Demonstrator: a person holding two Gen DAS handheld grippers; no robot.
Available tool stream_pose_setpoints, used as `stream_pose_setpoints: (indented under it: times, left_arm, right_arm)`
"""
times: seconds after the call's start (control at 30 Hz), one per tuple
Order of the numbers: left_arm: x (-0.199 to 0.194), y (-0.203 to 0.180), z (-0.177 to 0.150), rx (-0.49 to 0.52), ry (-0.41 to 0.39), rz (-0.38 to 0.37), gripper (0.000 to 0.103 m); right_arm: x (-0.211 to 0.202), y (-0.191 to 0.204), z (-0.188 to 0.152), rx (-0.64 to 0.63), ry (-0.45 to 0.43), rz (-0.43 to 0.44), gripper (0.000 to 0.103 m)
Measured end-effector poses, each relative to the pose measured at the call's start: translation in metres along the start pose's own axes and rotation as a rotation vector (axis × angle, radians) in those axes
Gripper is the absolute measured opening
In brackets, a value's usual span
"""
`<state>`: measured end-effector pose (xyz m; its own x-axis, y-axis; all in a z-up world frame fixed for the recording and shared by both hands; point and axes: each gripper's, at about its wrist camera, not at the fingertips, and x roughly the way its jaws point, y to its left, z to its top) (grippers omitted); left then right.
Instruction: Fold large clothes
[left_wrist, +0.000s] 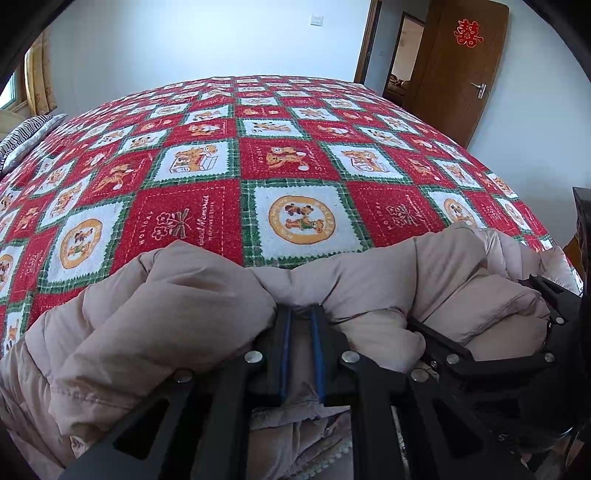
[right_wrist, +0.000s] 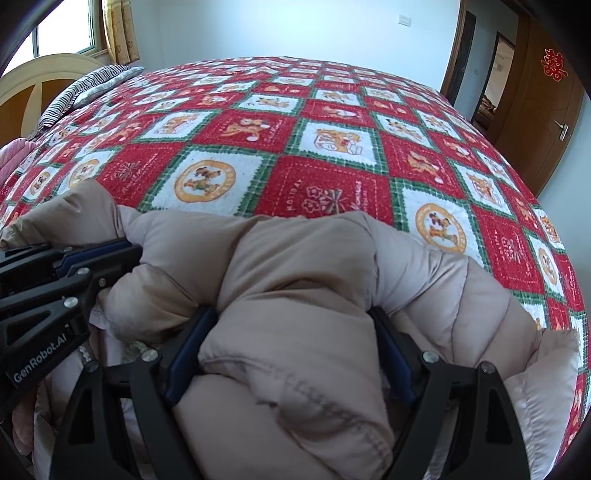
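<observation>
Left tongs (left_wrist: 301, 314) pinch puffy beige quilted coat (right_wrist: 295, 266); right tongs (right_wrist: 291, 317) wide, straddling thick fold.

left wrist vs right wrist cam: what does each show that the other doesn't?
Left wrist only: the left gripper seen from behind, jaws nearly shut on a thin fold of the beige padded coat.

Right wrist only: the window, the cream headboard, and the right gripper seen from behind, jaws wide around a thick bunch of the coat.

Both: the red patchwork blanket, striped pillow, brown door, and each other's gripper at the edge.
</observation>
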<state>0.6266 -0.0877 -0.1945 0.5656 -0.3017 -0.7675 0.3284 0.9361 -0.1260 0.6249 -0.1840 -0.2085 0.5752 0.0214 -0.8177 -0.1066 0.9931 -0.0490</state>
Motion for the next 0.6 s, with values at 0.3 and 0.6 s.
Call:
stream_pose_setpoints:
  times: [0.3, 0.6]
  left_arm:
    - [0.0, -0.002, 0.001, 0.02, 0.001, 0.023, 0.011]
    - [-0.003, -0.013, 0.009, 0.088, 0.027, 0.091, 0.011]
  right_arm:
    - [0.002, -0.001, 0.001, -0.005, 0.003, -0.005, 0.086]
    - [0.003, -0.002, 0.006, -0.007, 0.032, 0.005, 0.09]
